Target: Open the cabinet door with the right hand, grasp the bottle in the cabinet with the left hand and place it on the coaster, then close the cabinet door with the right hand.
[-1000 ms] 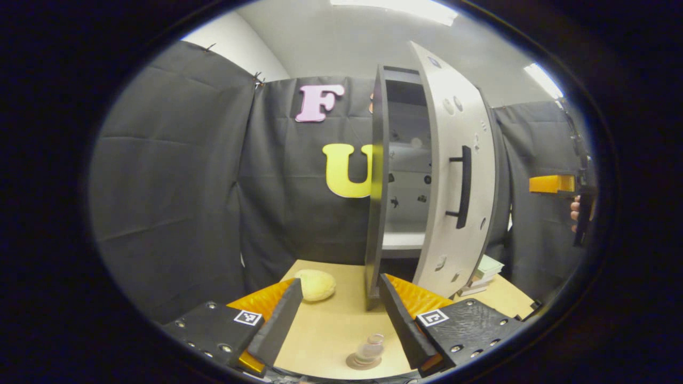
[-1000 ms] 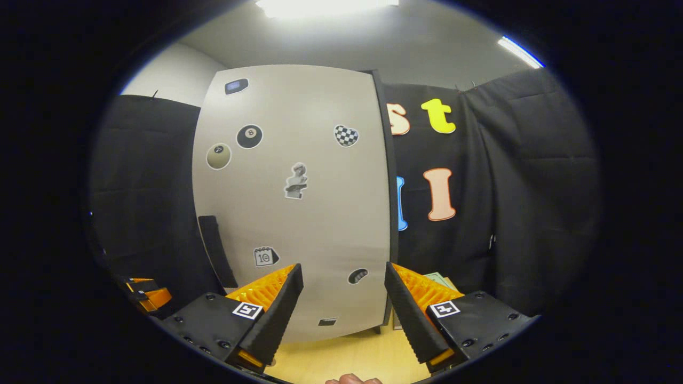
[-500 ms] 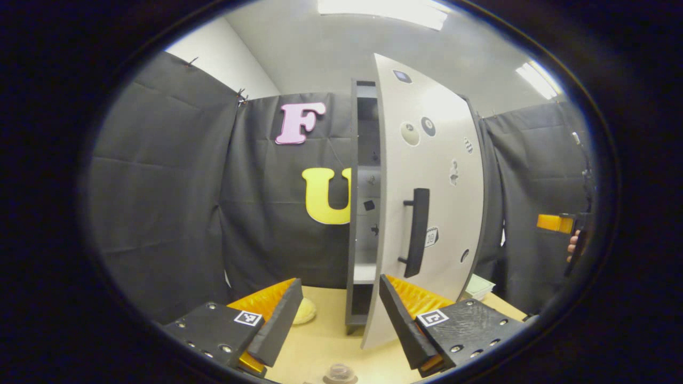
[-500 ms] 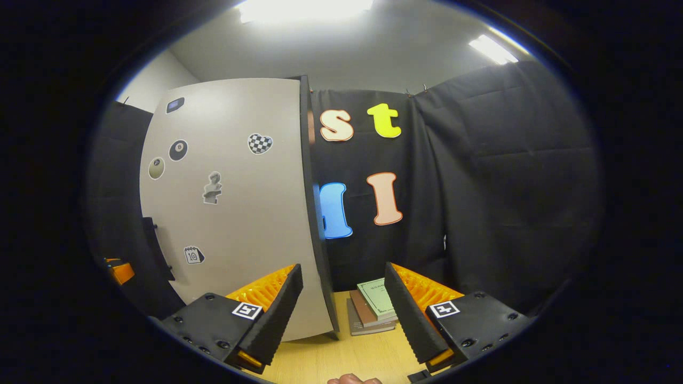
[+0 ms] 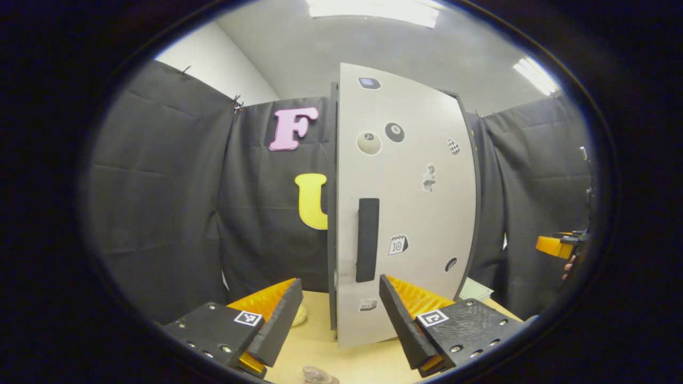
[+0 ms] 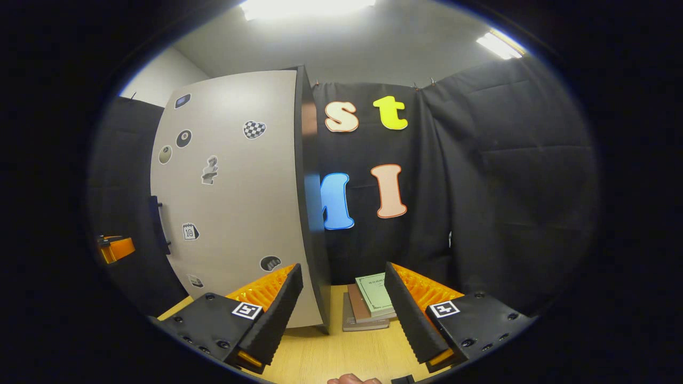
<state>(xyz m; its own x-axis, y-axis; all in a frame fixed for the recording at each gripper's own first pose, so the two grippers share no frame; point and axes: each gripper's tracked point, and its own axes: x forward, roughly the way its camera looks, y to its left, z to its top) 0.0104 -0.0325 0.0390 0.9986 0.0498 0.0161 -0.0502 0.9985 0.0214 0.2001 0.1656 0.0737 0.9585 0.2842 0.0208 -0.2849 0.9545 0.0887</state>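
Cabinet door (image 5: 405, 213) shut flat against the cabinet, black handle (image 5: 367, 239) upright near its left edge. Left gripper (image 5: 337, 320) low over the table (image 5: 320, 346), fingers spread, holding nothing — bottle (image 5: 316, 375) just peeking at the bottom edge, on the table between them. Right gripper (image 6: 344, 314) also spread and empty, beside the cabinet's dark side (image 6: 308, 213); stacked books (image 6: 368, 304) on the table ahead.

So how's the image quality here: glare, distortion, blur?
Left gripper view: fisheye bows the cabinet door; the ceiling light is bright; focus is sharp. Right gripper view: the ceiling light blows out to white, the door curves, the books stay crisp.
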